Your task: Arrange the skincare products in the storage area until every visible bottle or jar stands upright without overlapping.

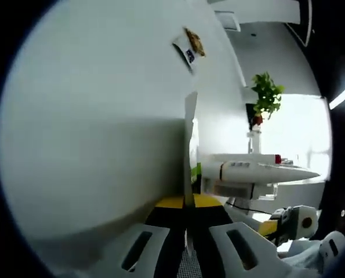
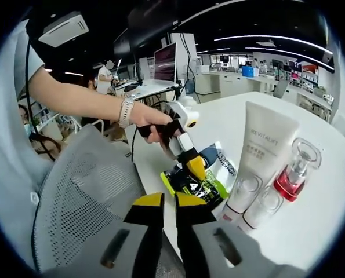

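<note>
Left gripper (image 1: 188,240) jaws nearly together, pinching the edge of a thin flat sachet (image 1: 189,156) seen edge-on in the left gripper view. Right gripper view shows that same gripper (image 2: 196,169) from outside, held by a person's hand (image 2: 152,121), yellow tips down on a black-and-green sachet (image 2: 192,184) lying on the white table (image 2: 329,191). Right gripper (image 2: 167,215) jaws close together, nothing between them, at the table edge near the mesh chair back (image 2: 85,185). White tube (image 2: 256,156) stands cap-down beside the sachet; clear red-liquid bottle (image 2: 294,174) leans just beside it, touching or not unclear.
</note>
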A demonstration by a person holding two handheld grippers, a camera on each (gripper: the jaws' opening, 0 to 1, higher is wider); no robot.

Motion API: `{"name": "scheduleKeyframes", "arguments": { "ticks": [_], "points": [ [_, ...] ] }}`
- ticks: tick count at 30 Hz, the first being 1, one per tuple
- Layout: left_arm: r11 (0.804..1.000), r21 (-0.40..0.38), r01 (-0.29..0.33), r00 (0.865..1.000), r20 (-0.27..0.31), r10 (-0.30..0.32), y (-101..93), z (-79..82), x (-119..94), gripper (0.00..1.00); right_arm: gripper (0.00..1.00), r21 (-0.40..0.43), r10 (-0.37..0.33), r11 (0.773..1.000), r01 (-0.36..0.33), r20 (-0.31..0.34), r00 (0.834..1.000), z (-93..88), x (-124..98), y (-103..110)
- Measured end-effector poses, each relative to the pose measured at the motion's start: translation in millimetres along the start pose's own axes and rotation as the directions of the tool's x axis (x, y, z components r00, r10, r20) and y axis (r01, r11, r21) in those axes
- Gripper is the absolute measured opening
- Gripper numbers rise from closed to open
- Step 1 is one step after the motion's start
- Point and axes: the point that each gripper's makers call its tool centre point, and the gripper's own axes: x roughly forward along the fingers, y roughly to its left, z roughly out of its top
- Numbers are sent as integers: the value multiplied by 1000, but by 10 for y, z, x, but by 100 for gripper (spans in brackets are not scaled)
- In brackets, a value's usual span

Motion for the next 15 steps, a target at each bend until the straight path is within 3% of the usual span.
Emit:
{"name": "scheduleKeyframes", "arguments": {
  "ticks": [2, 8, 11, 15],
  "points": [
    [999, 47, -6, 1000, 12, 6, 10, -2, 13, 0, 7, -1, 0, 1000, 0, 1, 1000, -2, -3, 6],
    [994, 94, -54, 998, -13, 56, 66, -88, 43, 10, 7, 0, -4, 1000, 4, 2, 1000, -21, -20, 18],
    [988, 152, -40, 999, 15, 39, -24, -44, 13, 14, 7, 3, -6, 1000, 6, 2, 1000, -35, -29, 20],
    [979, 189, -73, 997, 22, 70, -47, -4, -50, 20, 7, 7, -7, 1000, 6, 2, 1000, -52, -39, 30]
  ]
}}
